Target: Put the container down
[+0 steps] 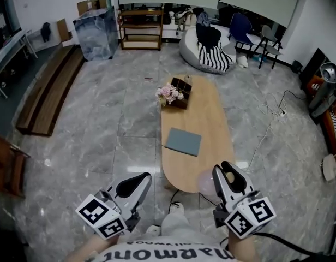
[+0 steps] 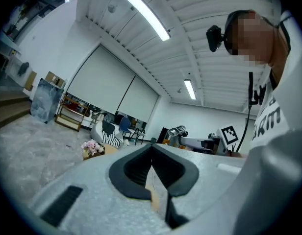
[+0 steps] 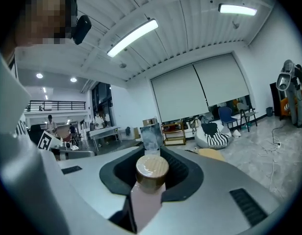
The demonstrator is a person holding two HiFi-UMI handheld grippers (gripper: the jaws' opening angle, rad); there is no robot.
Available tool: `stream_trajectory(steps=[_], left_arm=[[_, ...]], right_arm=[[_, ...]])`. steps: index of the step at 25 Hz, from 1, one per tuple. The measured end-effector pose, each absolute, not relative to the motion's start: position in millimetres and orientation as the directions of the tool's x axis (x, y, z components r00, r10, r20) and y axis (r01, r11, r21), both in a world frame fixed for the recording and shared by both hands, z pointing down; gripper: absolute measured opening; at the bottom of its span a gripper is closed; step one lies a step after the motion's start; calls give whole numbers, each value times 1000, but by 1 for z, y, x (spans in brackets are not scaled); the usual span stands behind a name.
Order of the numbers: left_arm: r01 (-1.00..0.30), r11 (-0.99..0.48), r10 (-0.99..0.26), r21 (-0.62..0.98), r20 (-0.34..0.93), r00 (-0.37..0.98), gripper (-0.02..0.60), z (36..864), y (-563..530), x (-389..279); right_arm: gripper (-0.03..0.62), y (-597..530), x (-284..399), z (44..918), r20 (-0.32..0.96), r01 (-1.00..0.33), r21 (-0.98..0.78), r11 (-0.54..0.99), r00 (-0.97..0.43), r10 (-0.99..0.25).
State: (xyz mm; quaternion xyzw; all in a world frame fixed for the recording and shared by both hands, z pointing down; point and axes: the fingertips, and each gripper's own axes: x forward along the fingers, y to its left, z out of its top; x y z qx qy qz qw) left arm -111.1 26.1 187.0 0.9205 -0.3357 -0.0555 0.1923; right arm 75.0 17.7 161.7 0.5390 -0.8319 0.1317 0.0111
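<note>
Your right gripper (image 1: 225, 173) is clenching the container (image 3: 152, 173), a pale pink bottle with a tan cap; the jaws are pressing on it up by the cap, and the body is sticking out past them. In the head view it is hanging at the near end of the wooden table (image 1: 211, 113), and by my reading it is not resting on anything yet. Your left gripper (image 1: 138, 182) is closed with nothing in it, hovering off the table's near left corner.

You are probably carrying something light and stiff with a smooth skin; gripped so near the top, it is likely wanting to swing or slip, so a hold lower on the body would be steadier. What is inside it I cannot tell.

Further along the table, a grey pad (image 1: 183, 141) is lying flat; beyond it a dark divided box (image 1: 183, 85) is holding pink flowers (image 1: 169, 94) at its left side; the other sections are too small to read.
</note>
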Motion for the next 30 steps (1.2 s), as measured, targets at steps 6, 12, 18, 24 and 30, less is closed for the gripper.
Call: stream_trajectory(steps=[6, 12, 18, 24, 30], left_arm=[[-653, -629, -704, 423, 48, 709, 15, 211, -40, -83], [-663, -578, -695, 477, 139, 706, 15, 255, -64, -44], [-629, -545, -645, 554, 203, 737, 15, 318, -70, -13], [-631, -485, -591, 605, 305, 747, 15, 390, -74, -2], [-682, -441, -601, 583, 373, 707, 15, 462, -119, -18]], right_arm=[[104, -57, 101, 200, 226, -873, -234, 427, -476, -850], [104, -104, 116, 255, 282, -839, -252, 483, -541, -792], [103, -135, 123, 326, 341, -831, -283, 480, -554, -759], [103, -146, 126, 402, 436, -845, -327, 423, -531, -726], [103, -168, 120, 467, 486, -863, -355, 359, -498, -718]])
